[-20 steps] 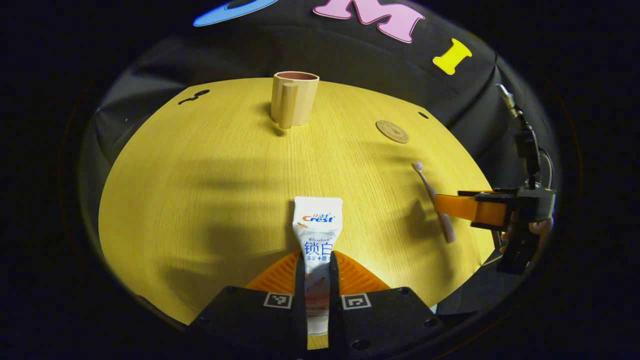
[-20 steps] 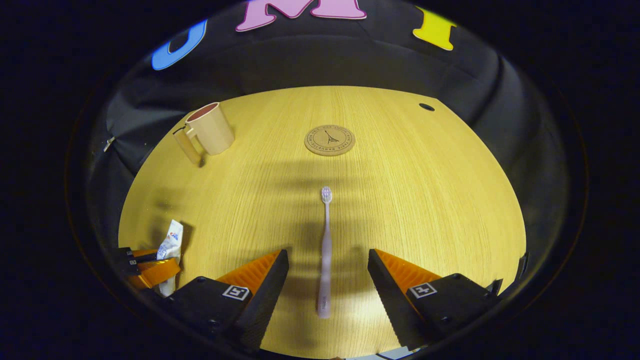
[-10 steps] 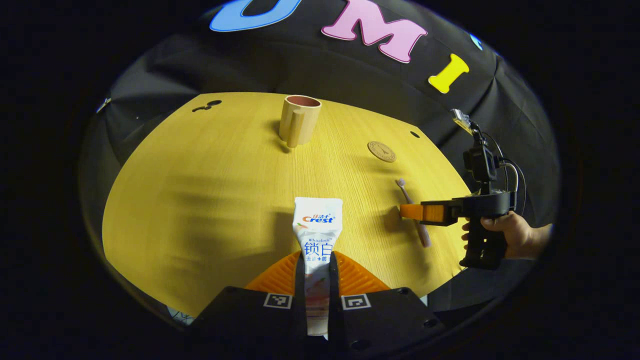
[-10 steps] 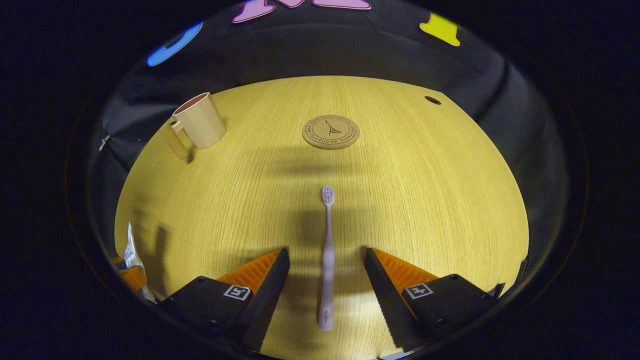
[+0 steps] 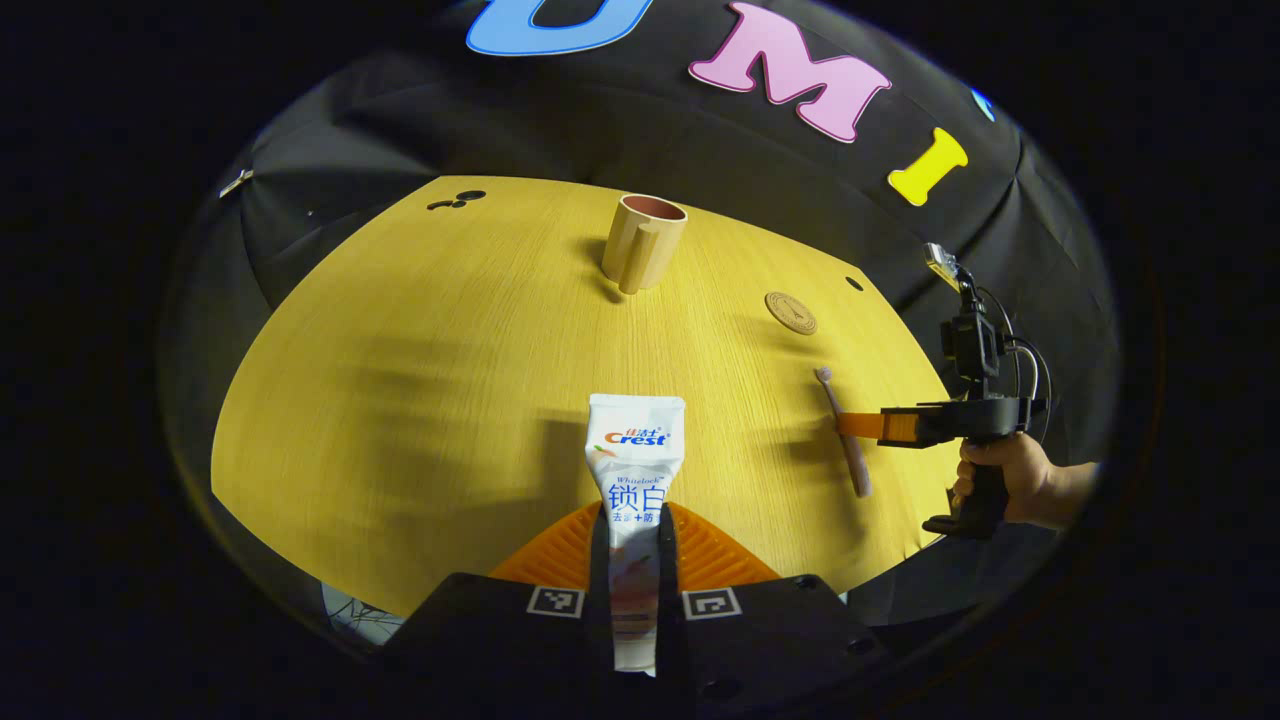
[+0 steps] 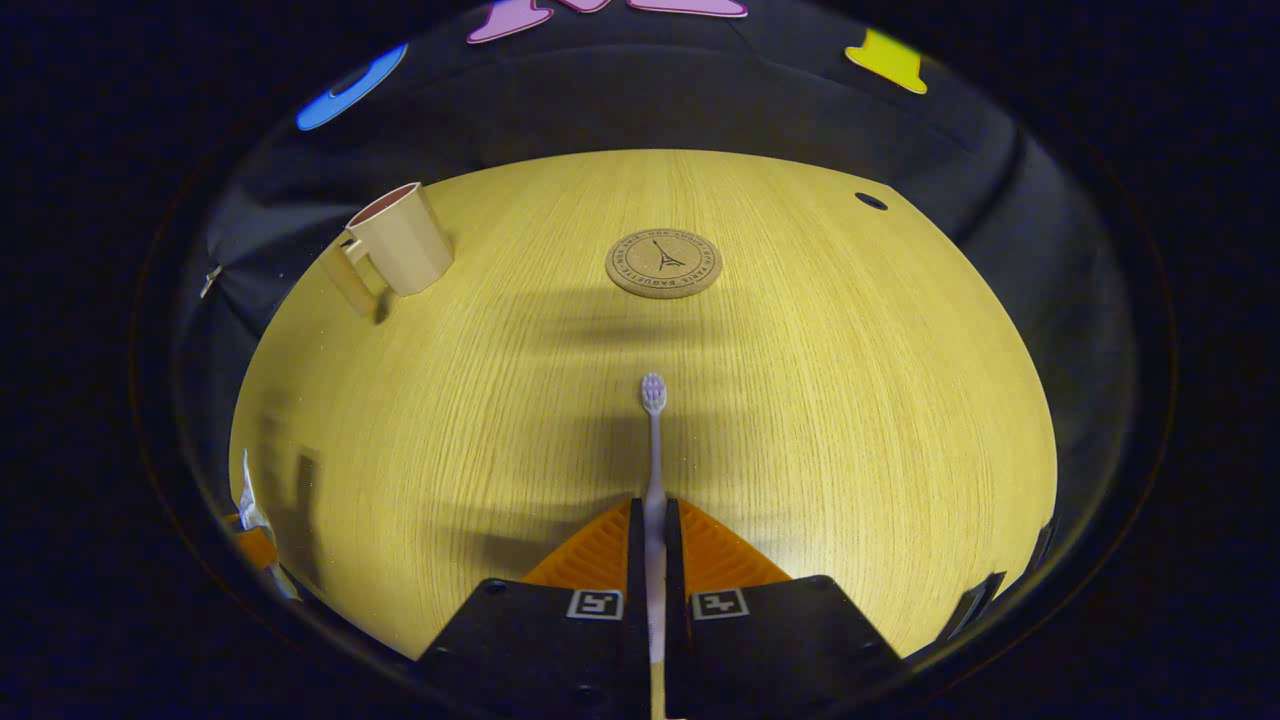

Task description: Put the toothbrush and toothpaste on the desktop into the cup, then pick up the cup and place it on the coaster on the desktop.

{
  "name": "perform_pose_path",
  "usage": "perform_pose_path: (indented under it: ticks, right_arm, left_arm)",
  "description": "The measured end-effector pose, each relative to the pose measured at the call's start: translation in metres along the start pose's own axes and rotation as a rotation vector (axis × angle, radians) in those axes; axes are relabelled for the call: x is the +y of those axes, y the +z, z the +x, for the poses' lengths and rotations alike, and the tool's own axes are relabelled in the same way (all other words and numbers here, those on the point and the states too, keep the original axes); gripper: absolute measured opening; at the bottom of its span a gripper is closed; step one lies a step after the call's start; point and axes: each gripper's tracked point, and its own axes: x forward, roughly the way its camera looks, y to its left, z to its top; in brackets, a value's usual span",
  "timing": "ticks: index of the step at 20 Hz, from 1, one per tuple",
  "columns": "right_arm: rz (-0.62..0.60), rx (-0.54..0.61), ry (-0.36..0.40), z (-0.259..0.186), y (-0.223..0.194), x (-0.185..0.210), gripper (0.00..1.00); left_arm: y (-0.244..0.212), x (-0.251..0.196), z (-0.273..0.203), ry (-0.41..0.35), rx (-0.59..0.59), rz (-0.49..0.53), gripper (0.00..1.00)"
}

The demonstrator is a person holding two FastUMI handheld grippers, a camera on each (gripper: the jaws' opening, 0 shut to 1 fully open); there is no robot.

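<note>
- Toothpaste (image 5: 636, 470) is a flat, soft white tube with a crimped square end, pinched at its lower half between both fingers of the left hand-held gripper (image 5: 635, 545); the tube points forward over the tabletop (image 5: 420, 380).
- Printing on the tube reads "Crest" in blue and red, with blue Chinese characters below it; a peach-coloured picture sits lower down, partly hidden by the fingers.
- Toothbrush (image 6: 653, 450) is a slim, pale lilac plastic stick with a small oval bristle head; the right hand-held gripper (image 6: 653, 520) is pressed together on its handle, head pointing toward the coaster (image 6: 663, 264).
- In the left gripper view the toothbrush (image 5: 843, 432) lies low along the tabletop, the right hand-held gripper (image 5: 850, 424) clamped across it and a hand (image 5: 1010, 478) around its dark grip.
- Cup (image 6: 400, 240) is a beige, faceted mug with a straight bar handle and a reddish-brown inside; it stands upright at the far left, well apart from both tools.
- Coaster is a round, cork-like disc printed with a tower drawing and a ring of lettering too small to read; it lies flat beyond the brush head, with nothing on it.
- Tabletop is pale yellow wood-grain laminate with fine straight lines and a small dark hole (image 6: 871, 201) near its far right corner.
- Ribbed inner faces and square black-and-white markers show on both pairs of fingers.
</note>
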Motion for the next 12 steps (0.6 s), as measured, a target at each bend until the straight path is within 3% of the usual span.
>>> perform_pose_path:
  ticks: [7, 12]
  right_arm:
    - [0.016, 0.042, 0.082, -0.003, -0.004, 0.004, 0.07]
    - [0.025, -0.016, 0.104, -0.022, 0.003, 0.002, 0.07]
  left_arm:
    - [0.013, -0.017, 0.006, -0.017, 0.000, 0.037, 0.21]
    - [0.053, -0.032, -0.003, -0.054, -0.076, 0.054, 0.22]
